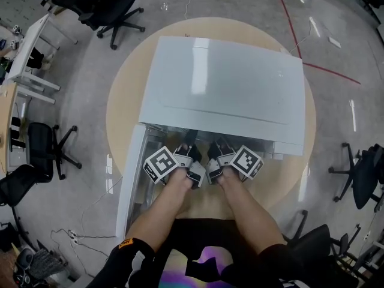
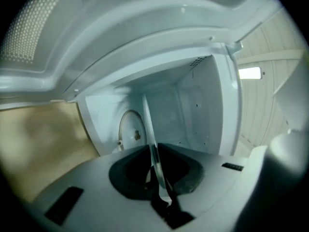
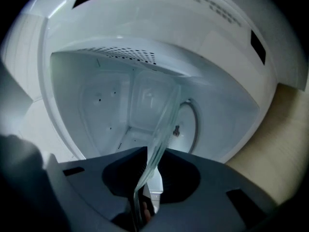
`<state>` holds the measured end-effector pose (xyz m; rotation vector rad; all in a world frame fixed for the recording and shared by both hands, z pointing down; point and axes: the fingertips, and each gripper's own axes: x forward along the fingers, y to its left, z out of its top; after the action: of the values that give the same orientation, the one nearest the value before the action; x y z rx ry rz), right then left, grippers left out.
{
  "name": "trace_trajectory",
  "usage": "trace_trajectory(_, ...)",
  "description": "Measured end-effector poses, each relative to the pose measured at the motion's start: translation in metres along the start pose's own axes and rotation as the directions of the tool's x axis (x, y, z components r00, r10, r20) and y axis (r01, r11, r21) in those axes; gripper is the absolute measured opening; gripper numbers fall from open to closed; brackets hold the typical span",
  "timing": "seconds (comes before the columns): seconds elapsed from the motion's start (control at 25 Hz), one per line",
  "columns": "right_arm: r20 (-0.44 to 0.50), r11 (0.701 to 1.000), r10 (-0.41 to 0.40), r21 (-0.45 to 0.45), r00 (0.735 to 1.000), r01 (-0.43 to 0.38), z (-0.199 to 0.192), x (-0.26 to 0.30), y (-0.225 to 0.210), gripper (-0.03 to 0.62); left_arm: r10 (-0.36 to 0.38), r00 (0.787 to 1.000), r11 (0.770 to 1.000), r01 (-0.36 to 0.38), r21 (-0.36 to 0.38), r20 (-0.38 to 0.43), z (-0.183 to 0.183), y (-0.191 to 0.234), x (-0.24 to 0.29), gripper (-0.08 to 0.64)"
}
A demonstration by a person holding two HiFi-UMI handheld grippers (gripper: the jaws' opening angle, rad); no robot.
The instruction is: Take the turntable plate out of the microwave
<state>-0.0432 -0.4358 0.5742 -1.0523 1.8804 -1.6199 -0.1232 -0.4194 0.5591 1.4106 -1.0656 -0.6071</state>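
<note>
The white microwave point(image 1: 228, 83) stands on a round wooden table point(image 1: 129, 83) with its door point(image 1: 133, 173) swung open to the left. Both grippers reach side by side into the cavity mouth, left gripper point(image 1: 191, 141) and right gripper point(image 1: 221, 144). The clear glass turntable plate point(image 2: 148, 129) shows edge-on in the left gripper view, its rim pinched between the jaws of the left gripper point(image 2: 155, 166). In the right gripper view the plate point(image 3: 166, 124) runs between the jaws of the right gripper point(image 3: 150, 170), which is shut on its rim. The plate sits off the cavity floor, where the round turntable recess point(image 2: 131, 132) lies bare.
The cavity walls and ceiling close in around the plate. The open door stands just left of my left arm. Office chairs point(image 1: 111, 8) point(image 1: 42, 149) and a white desk point(image 1: 30, 53) stand on the floor around the table; another chair point(image 1: 363, 173) is at right.
</note>
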Motion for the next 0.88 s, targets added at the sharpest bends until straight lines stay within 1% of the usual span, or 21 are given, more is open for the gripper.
trace_trajectory(0.24, 0.004, 0.999, 0.041, -0.030, 0.999, -0.041, -0.016, -0.031, 0.029, 0.081, -0.031, 1.000, 0.999, 0.031, 0.021, 0.003, -0.013, -0.024, -0.037, 0.083)
trace_trajectory(0.4, 0.004, 0.995, 0.045, -0.095, 0.999, -0.044, -0.029, -0.058, 0.043, 0.080, -0.050, 0.999, 0.998, 0.050, 0.023, -0.001, -0.026, -0.032, -0.068, 0.083)
trace_trajectory(0.52, 0.015, 0.995, 0.061, -0.078, 0.998, -0.060, -0.044, -0.080, 0.053, 0.080, -0.068, 0.998, 0.997, 0.068, 0.026, -0.007, -0.039, -0.037, -0.091, 0.083)
trace_trajectory(0.88, 0.042, 0.993, 0.063, -0.101, 0.997, -0.059, -0.090, -0.145, 0.066, 0.080, -0.091, 0.995, 0.995, 0.092, 0.028, -0.046, -0.076, -0.038, -0.159, 0.083)
